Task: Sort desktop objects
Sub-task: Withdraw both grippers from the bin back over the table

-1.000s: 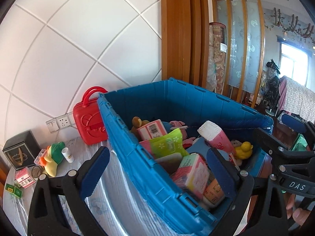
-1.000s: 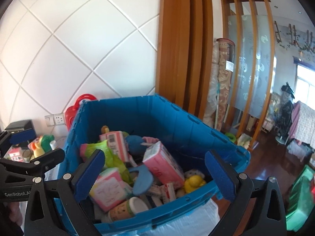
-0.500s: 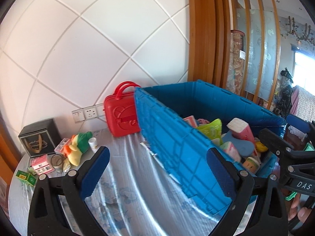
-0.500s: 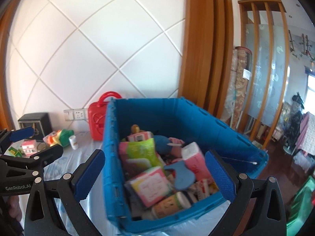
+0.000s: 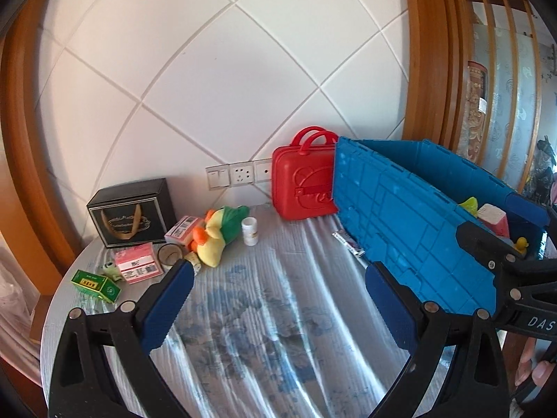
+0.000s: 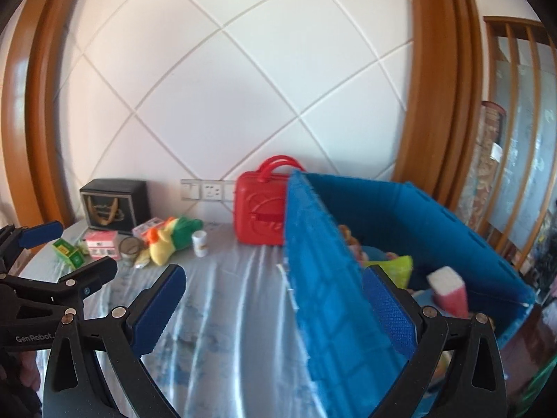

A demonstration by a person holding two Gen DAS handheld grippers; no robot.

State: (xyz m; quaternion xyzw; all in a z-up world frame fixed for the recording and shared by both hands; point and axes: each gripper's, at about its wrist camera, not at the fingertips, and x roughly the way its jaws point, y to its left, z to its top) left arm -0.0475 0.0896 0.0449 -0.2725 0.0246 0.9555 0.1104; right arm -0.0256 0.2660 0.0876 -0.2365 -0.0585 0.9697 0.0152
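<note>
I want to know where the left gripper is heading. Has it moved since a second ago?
Yes. The left gripper has swung left, away from the blue crate: the red case has slid rightward in its view.

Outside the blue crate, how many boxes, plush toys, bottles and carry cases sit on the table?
Boxes: 4 (black box, far pink box, near pink box, green box)
Plush toys: 1 (duck)
Bottles: 1 (white bottle)
Carry cases: 1 (red case)
Total: 7

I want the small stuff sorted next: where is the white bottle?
In the left wrist view the white bottle stands upright on the table, just right of the plush duck, left of the red case.
</note>
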